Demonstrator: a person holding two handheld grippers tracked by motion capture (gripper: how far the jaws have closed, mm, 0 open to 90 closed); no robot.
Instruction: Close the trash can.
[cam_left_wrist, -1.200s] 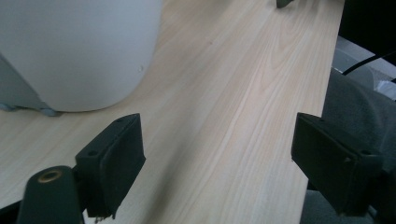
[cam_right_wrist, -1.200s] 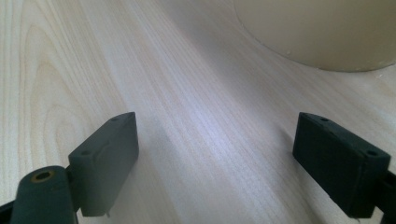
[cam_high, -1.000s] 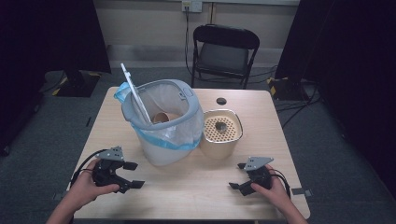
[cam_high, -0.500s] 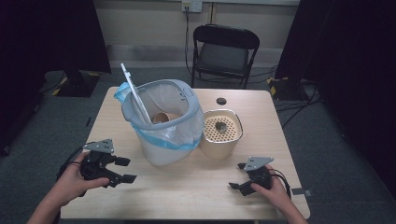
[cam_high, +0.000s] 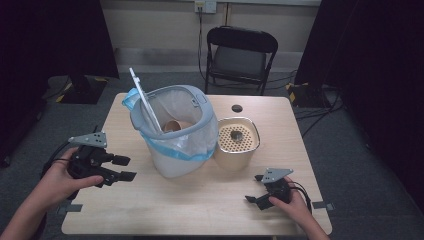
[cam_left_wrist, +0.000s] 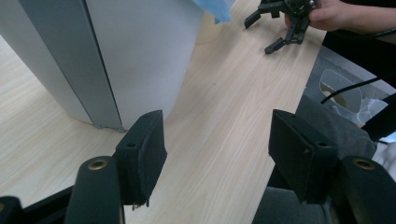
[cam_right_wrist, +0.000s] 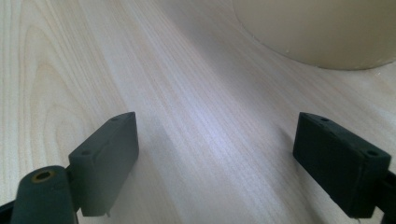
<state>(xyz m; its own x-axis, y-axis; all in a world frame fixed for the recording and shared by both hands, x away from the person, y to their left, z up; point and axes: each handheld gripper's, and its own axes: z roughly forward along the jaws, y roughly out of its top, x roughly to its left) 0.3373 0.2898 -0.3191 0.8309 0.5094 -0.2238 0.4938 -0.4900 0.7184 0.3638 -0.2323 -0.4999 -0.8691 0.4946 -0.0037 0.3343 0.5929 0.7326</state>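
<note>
Since a second ago, my left claw (cam_high: 122, 168) has lifted off the wooden table (cam_high: 200, 200), its empty jaws just narrowing but still parted. My right claw (cam_high: 257, 200) rests wide open. Approach seems underway; next I'd likely reach the white bin with blue liner (cam_high: 175, 145).

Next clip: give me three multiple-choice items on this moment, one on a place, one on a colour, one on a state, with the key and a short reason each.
1. Where does the beige container stand?
A. Beside the bin
B. On the chair
C. At the table's near edge

2. What colour is the bin's liner?
A. Red
B. Blue
C. Black

3. How are the left gripper's jaws?
A. Shut on the liner
B. Shut on the container
C. Apart, with nothing between them

Key: 1 A, the high view shows it close beside the bin; 2 B, blue plastic hangs over the rim; 3 C, the left gripper view shows bare tabletop between the jaws, which have just been closing.
</note>
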